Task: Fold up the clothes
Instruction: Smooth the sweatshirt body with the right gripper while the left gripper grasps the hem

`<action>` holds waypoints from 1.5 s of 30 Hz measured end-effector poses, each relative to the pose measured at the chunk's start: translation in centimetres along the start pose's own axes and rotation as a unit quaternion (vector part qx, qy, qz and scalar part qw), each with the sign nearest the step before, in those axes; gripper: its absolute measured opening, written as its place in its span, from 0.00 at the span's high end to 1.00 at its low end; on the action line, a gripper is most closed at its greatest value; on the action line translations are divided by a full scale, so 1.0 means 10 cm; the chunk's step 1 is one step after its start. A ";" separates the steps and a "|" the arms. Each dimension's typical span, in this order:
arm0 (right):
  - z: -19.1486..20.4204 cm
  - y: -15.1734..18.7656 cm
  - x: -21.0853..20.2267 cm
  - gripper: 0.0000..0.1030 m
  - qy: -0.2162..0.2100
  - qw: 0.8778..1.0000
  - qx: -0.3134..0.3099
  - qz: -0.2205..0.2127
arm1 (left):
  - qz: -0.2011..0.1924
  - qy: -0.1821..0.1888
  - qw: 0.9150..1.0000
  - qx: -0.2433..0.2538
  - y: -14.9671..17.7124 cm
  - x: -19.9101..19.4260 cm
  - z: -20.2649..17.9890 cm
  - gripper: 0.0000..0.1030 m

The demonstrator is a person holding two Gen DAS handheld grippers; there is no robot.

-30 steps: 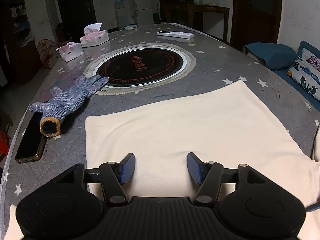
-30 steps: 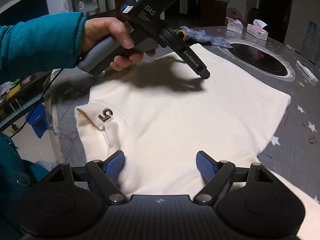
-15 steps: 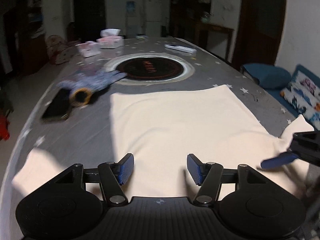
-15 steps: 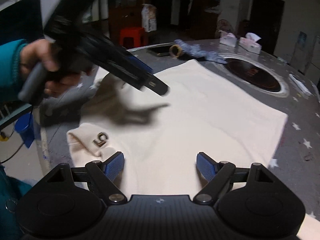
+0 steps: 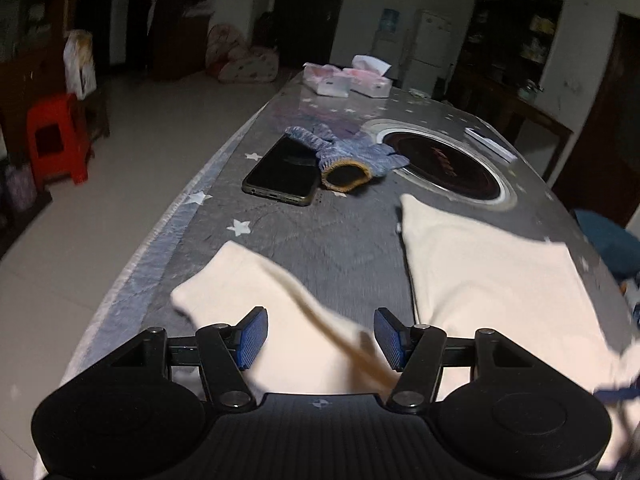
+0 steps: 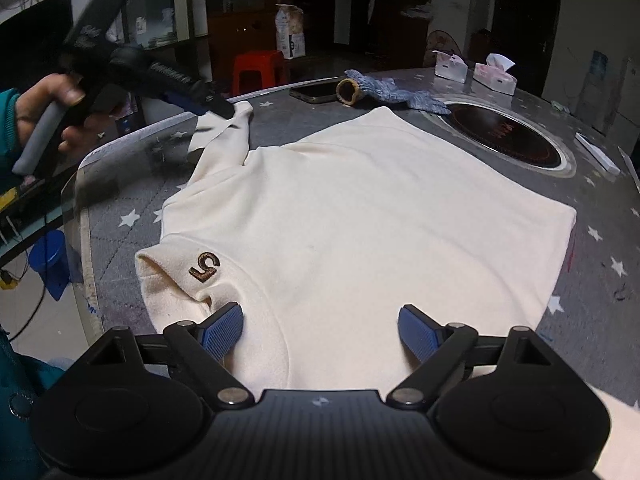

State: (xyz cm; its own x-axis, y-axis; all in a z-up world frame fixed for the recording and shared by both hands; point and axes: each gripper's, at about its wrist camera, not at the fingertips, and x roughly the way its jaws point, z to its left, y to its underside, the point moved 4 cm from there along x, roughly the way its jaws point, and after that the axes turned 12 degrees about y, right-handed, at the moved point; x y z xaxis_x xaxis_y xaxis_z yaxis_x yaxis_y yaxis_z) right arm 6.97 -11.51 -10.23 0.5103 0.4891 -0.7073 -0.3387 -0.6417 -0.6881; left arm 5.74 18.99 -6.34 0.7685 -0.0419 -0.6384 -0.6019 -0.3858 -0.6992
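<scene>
A cream sweater (image 6: 360,216) lies flat on the grey starred surface (image 6: 600,280), on the near side of the round black hotplate (image 6: 508,136) set into it. Its collar, marked with a brown "5" (image 6: 205,267), sits at the edge farthest from the hotplate. One sleeve (image 5: 256,280) stretches out from the body toward the surface's edge, on the phone's side.

The left tool (image 5: 320,336) hovers over that sleeve with its blue pads spread apart, gripping nothing; the right-wrist view shows its tips at the sleeve's cuff. The right tool (image 6: 320,334) is likewise released, poised above the sweater beside the collar.

A phone (image 5: 282,172) and a blue knit glove (image 5: 348,152) lie touching each other just beside the hotplate. Two tissue boxes (image 5: 348,80) stand beyond it.
</scene>
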 end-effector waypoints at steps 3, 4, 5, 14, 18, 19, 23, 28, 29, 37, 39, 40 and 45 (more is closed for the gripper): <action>0.00 0.00 0.00 0.13 0.003 1.000 0.000 -0.001 | 0.015 -0.030 0.999 -0.025 -0.12 0.19 0.09 0.40; 0.00 0.00 0.00 0.13 0.004 1.000 0.000 -0.002 | 0.019 -0.040 0.999 -0.029 -0.15 0.23 0.11 0.42; 0.01 0.00 0.01 0.12 0.004 1.000 0.000 -0.002 | 0.023 -0.051 0.998 -0.032 -0.17 0.28 0.13 0.44; -0.02 0.02 0.02 0.10 -0.001 1.000 0.007 -0.006 | 0.041 -0.125 0.991 -0.029 -0.32 0.50 0.26 0.92; -0.02 0.03 0.02 0.09 -0.002 1.000 0.005 -0.008 | 0.008 -0.076 0.995 -0.064 -0.35 0.35 0.32 0.97; -0.02 0.03 0.02 0.09 -0.002 1.000 0.005 -0.009 | -0.008 -0.062 0.996 -0.067 -0.36 0.28 0.30 0.97; -0.02 0.04 0.03 0.09 -0.003 1.000 0.004 -0.008 | -0.079 0.008 0.995 -0.062 -0.42 -0.11 0.22 0.97; -0.03 0.03 0.02 0.08 -0.001 1.000 0.001 -0.008 | -0.164 0.086 0.982 -0.042 -0.35 -0.63 0.24 0.97; -0.03 0.03 0.02 0.08 -0.001 1.000 0.000 -0.008 | -0.170 0.084 0.981 -0.038 -0.30 -0.70 0.28 0.97; -0.03 0.02 0.03 0.06 0.001 1.000 -0.002 -0.004 | -0.100 -0.050 0.993 -0.040 0.20 -0.75 0.96 0.97; -0.02 0.01 0.04 0.06 0.001 1.000 -0.004 -0.003 | -0.081 -0.072 0.993 -0.047 0.28 -0.73 1.08 0.97; -0.02 0.01 0.04 0.05 0.001 1.000 -0.005 -0.002 | -0.071 -0.083 0.993 -0.042 0.31 -0.71 1.10 0.97; -0.02 0.01 0.04 0.05 0.001 1.000 -0.005 0.003 | -0.052 -0.120 0.991 -0.032 0.39 -0.73 1.12 0.96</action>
State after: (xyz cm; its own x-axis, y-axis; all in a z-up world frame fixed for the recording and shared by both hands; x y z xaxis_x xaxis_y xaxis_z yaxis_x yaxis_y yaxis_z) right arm 7.32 -11.48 -10.57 0.5089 0.4841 -0.7117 -0.3345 -0.6506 -0.6817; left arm -4.62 28.14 -8.01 0.7472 0.2189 -0.6275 -0.5011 -0.4347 -0.7483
